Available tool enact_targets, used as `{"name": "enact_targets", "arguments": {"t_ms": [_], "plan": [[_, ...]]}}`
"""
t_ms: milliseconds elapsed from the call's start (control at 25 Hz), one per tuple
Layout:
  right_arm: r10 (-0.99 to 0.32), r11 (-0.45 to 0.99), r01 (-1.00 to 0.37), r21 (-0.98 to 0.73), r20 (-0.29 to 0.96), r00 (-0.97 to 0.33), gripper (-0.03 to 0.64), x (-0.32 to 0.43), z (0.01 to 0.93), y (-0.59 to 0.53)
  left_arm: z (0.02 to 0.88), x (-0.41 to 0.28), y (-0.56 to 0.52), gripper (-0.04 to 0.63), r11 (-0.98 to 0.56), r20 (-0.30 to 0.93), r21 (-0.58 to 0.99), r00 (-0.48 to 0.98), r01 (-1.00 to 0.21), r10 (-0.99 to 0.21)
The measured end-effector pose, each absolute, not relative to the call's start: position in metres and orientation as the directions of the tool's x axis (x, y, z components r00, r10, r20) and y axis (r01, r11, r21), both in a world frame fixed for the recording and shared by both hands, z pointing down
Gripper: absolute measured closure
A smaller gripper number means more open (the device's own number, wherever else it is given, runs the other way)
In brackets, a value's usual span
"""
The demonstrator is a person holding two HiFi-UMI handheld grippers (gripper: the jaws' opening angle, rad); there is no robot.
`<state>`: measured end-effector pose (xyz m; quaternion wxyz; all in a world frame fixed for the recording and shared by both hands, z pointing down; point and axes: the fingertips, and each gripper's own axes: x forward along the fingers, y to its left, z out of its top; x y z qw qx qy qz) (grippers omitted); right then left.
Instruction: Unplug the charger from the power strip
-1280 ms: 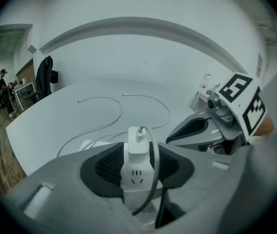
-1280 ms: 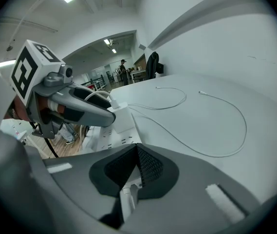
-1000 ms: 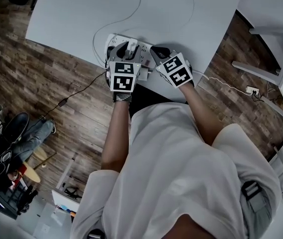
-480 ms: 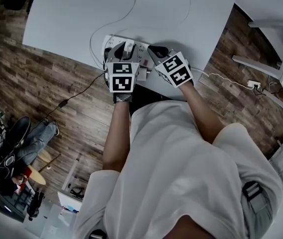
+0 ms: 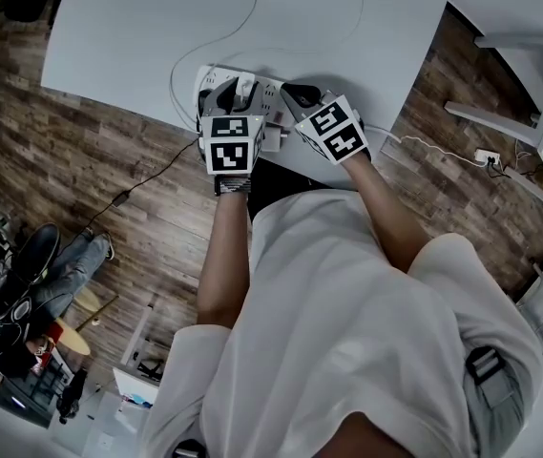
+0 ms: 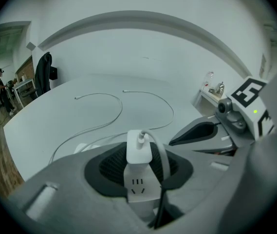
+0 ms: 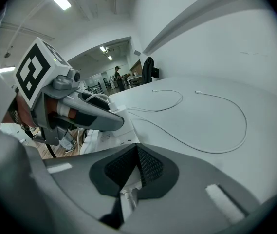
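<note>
- The charger (image 6: 139,149) is plugged upright into the power strip (image 6: 137,189). The strip lies on the white table (image 5: 128,36), near the edge right in front of the person.
- Left gripper (image 5: 236,92) sits over it at a downward slant. Its jaws have just been closing with the charger between them. The pads look pressed on its two sides, so it's clamped on the charger body and not the cable. Makes sense: you pull the block, not the wire.
- Right gripper (image 5: 302,94) is pinched shut on what I think is the cord end of the strip. That view is pretty cramped, so not 100% sure. My guess is it's there to pin the strip down so it doesn't lift along with the plug.
- The charger's thin white cable (image 6: 110,115) lies slack in loops across the table, so nothing should tug back.
- Plug isn't out yet. Looks like the next move is a straight pull away from the socket.
</note>
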<state>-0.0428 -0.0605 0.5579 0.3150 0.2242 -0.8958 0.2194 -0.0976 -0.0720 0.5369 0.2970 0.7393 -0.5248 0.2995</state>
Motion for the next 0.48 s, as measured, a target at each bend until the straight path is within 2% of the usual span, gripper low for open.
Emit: {"name": "enact_targets", "arguments": {"t_ms": [200, 480], "plan": [[-0.263, 0.801, -0.541, -0.257, 0.661, -0.703, 0.614, -0.042, 0.5579, -0.0612, 0.5369, -0.0971, -0.0726, 0.454, -0.268, 0.752, 0.14, 0.278, -0.953, -0.597], [-0.26, 0.8, -0.539, -0.263, 0.658, -0.707, 0.615, -0.0415, 0.5573, -0.0608, 0.537, -0.0972, -0.0698, 0.454, -0.29, 0.779, 0.038, 0.21, -0.956, -0.591]]}}
